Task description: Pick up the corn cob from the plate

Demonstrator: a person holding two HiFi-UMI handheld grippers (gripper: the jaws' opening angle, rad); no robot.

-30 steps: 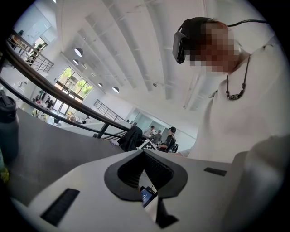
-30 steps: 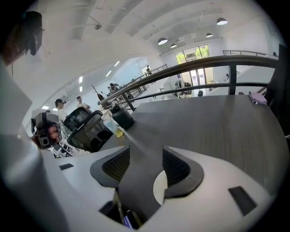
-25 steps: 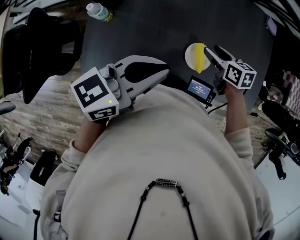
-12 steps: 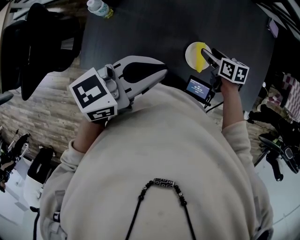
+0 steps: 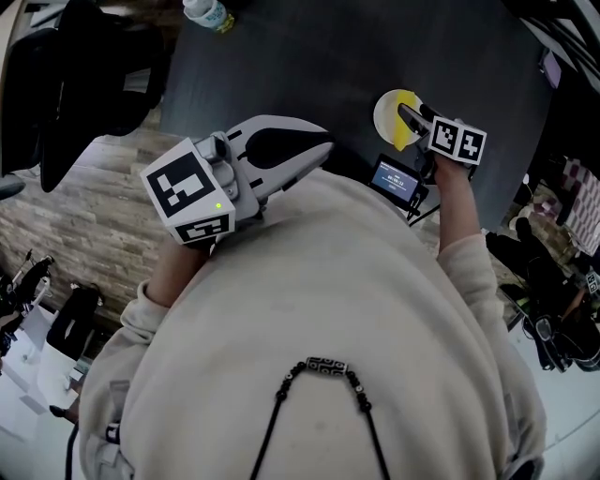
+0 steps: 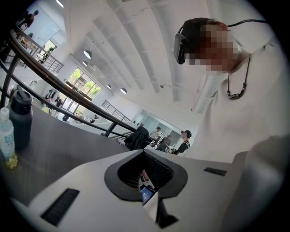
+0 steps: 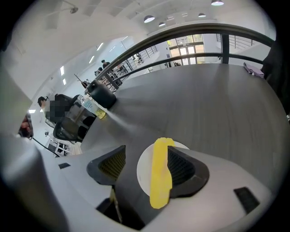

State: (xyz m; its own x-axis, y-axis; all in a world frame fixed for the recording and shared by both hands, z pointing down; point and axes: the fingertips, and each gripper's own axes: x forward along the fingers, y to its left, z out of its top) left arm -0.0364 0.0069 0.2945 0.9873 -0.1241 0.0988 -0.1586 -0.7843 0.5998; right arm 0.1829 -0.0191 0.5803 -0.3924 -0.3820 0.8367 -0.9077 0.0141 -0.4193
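At the far left of the dark bench (image 5: 300, 66) stands a water bottle (image 5: 206, 11), well apart from the work. Nearer the person, the left gripper (image 5: 323, 147) is held about level above the bench edge, close to the body. Its own view shows the ribbed pads drawn together with nothing between them. It plays no part in this step and is best kept where it is.

To the right, the white plate (image 5: 384, 111) lies on the bench with the yellow corn cob (image 5: 400, 139) across it, one end reaching past the rim. The right gripper (image 5: 409, 115) is over it, pointing steeply down, and its jaws are opening wide. In the right gripper view the cob (image 7: 159, 174) shows between the pads but close against the right-hand one, with far more room on the other side; neither pad looks to be pressing on it. Just below in the head view sits a small screen device (image 5: 398, 180).

The step in hand, as I judge it, is the approach. To do it well, shift the gripper so that the cob sits midway between the pads, keep the jaws square across its length, and lower until the pads flank its thick middle — not the overhanging end. Close gently; an off-centre squeeze could roll the cob or tip the plate.
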